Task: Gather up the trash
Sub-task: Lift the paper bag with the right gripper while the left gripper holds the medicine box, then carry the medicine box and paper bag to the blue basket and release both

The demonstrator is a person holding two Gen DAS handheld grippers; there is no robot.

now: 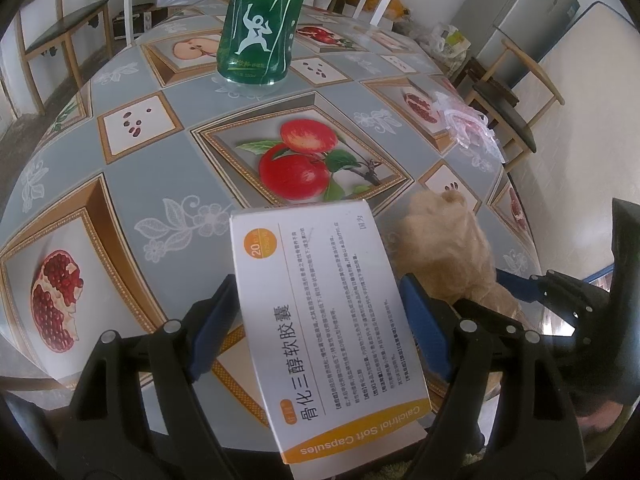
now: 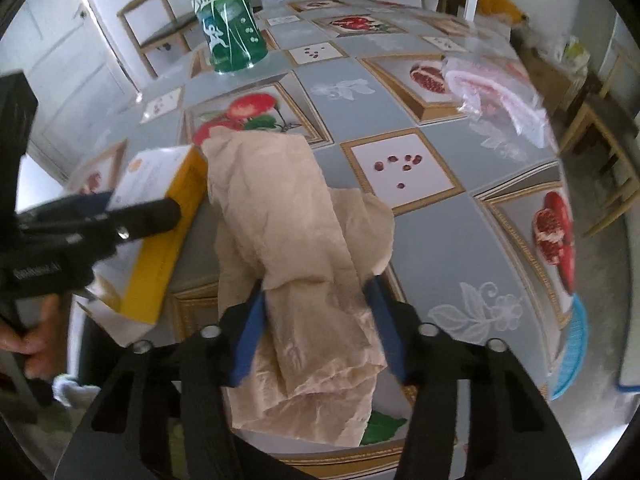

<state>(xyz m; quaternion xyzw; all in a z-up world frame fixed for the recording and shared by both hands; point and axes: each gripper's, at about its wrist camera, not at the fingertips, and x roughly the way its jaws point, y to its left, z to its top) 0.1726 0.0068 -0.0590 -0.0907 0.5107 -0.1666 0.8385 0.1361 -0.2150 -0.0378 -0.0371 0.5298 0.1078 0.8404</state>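
Note:
A white and orange medicine box (image 1: 320,312) is tilted up off the table, and my left gripper (image 1: 316,284) is shut on it, its blue pads pressing on the box's two long sides. In the right wrist view the same box (image 2: 168,184) shows at the left, its orange side facing me. A crumpled beige paper napkin (image 2: 288,216) lies on the table just right of the box. My right gripper (image 2: 316,286) is shut on the napkin's near end, which is bunched between the pads. The napkin (image 1: 444,240) also shows in the left wrist view.
A green plastic bottle (image 1: 260,28) stands upright farther back on the fruit-patterned tablecloth (image 1: 160,184). A pink plastic bag (image 2: 500,92) lies near the right edge. Wooden chairs (image 1: 516,112) surround the table. A blue basket (image 2: 576,344) sits low beyond the right edge. A person's hand (image 2: 24,340) holds the left gripper.

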